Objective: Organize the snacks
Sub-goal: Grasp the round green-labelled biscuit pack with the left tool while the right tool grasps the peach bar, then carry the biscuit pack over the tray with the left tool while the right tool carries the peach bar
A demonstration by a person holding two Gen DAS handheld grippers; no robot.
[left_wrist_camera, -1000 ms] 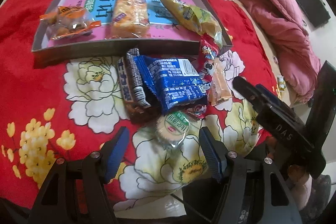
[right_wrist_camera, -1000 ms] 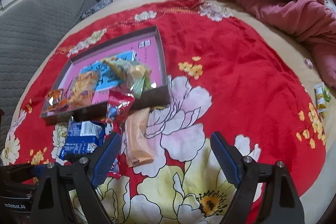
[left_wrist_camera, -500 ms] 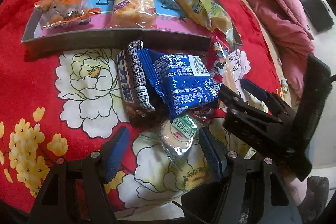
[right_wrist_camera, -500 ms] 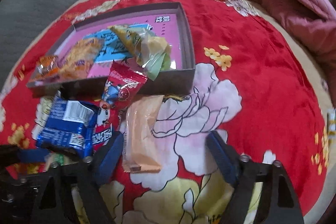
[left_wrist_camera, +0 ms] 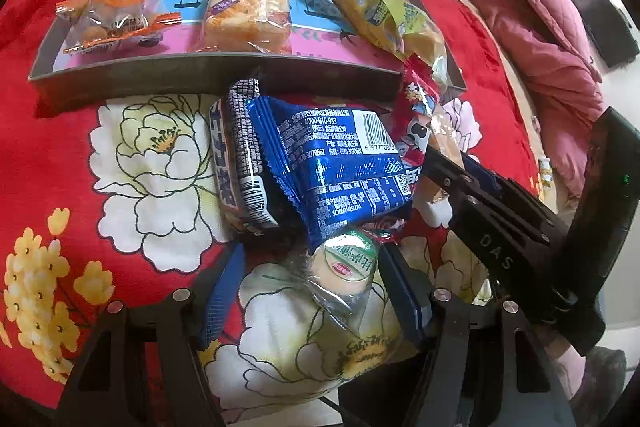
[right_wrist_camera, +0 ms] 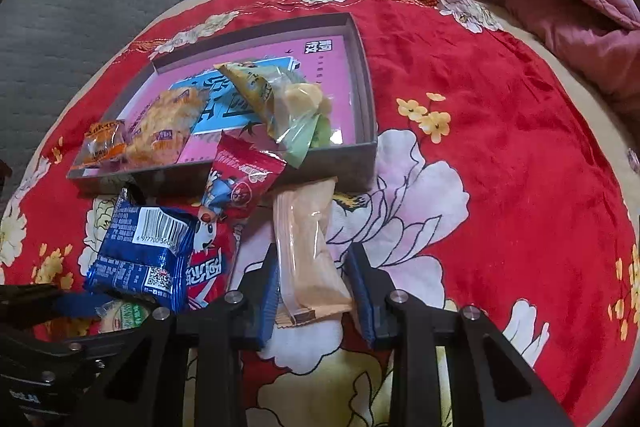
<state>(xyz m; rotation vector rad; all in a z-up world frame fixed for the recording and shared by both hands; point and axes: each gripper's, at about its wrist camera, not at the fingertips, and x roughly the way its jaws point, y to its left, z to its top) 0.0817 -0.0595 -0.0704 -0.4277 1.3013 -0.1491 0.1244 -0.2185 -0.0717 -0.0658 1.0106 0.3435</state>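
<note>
The grey box (right_wrist_camera: pixel 362 163) on the bed holds three snacks: an orange packet (left_wrist_camera: pixel 114 17), a pastry (left_wrist_camera: pixel 248 9), a yellow-green bag (left_wrist_camera: pixel 384 19). The right gripper (right_wrist_camera: pixel 316 287) is closing around a beige bar (right_wrist_camera: pixel 306 255), seemingly not yet pressing; the left gripper (left_wrist_camera: pixel 312 287) stands open astride a round cake (left_wrist_camera: pixel 346 265).

Three packets lie in the tray (left_wrist_camera: pixel 224 65), side by side: a small cake pack (left_wrist_camera: pixel 110 19) left, a bread pack (left_wrist_camera: pixel 248 9) in the middle, a chip bag (left_wrist_camera: pixel 380 15) right, overhanging the wall. Before the tray, a biscuit pack (left_wrist_camera: pixel 336 163) lies atop the heap on the bedspread (left_wrist_camera: pixel 52 155). A wafer packet (right_wrist_camera: pixel 308 255) sits between my right fingers, a round cake (left_wrist_camera: pixel 348 267) between my left.
</note>
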